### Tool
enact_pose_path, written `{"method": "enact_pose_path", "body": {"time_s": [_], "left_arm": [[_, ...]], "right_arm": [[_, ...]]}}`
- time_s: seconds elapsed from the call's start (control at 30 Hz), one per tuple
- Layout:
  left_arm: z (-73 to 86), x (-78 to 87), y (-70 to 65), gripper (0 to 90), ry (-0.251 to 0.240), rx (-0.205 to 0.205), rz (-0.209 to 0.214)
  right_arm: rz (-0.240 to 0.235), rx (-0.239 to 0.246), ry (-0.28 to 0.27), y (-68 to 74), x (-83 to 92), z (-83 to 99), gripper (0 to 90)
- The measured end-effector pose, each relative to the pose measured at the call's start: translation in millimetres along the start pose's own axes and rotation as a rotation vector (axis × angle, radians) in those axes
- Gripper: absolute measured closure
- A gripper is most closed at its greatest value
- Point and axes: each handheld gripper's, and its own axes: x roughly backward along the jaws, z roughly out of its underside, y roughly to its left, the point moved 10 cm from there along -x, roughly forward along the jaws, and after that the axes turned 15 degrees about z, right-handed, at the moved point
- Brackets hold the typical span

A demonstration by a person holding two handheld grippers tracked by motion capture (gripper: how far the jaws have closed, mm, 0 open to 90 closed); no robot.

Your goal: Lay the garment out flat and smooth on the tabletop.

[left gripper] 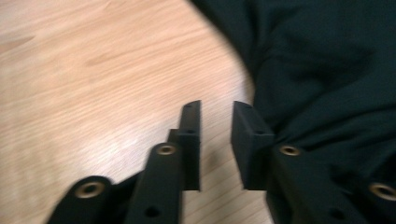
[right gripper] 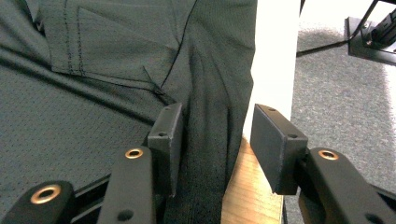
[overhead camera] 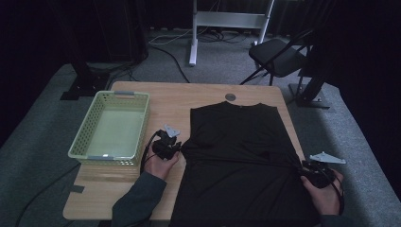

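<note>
A black T-shirt (overhead camera: 236,151) lies flat on the wooden table (overhead camera: 175,99), collar at the far end, with creases running across its middle from side to side. My left gripper (overhead camera: 178,150) sits at the shirt's left edge. In the left gripper view its jaws (left gripper: 215,112) stand apart over bare wood, with the shirt (left gripper: 327,70) just beside the right jaw. My right gripper (overhead camera: 305,169) is at the shirt's right edge. Its jaws (right gripper: 217,116) are wide apart, with a fold of the shirt's edge (right gripper: 205,93) lying between them, not pinched.
A pale green perforated basket (overhead camera: 85,127) stands at the table's left, close to my left hand. The table's right edge (right gripper: 243,186) runs right beside my right gripper, with grey carpet below. A black folding chair (overhead camera: 279,56) and stand legs are beyond the table.
</note>
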Motion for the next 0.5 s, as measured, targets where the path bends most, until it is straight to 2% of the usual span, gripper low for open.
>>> {"method": "enact_pose_path", "body": {"time_s": [0.07,0.2,0.43,0.5], "left_arm": [[-5.4,-1.7,-5.2,66.0,-0.014,0.0,0.032],[-16.5,-9.3,-12.9,61.3,-0.023,-0.009,0.066],[-28.6,-24.9,-13.8,58.4,-0.02,0.004,0.083],[-30.7,-28.7,-14.3,57.7,-0.023,0.02,0.096]], "right_arm": [[-0.004,-0.001,0.002,0.7,-0.3,-0.5,52.5],[-0.01,-0.002,0.0,3.2,-0.9,-1.4,52.2],[-0.016,-0.014,-0.007,3.4,-1.2,-1.0,52.0],[-0.019,-0.02,-0.011,3.3,-1.3,-0.9,51.9]]}}
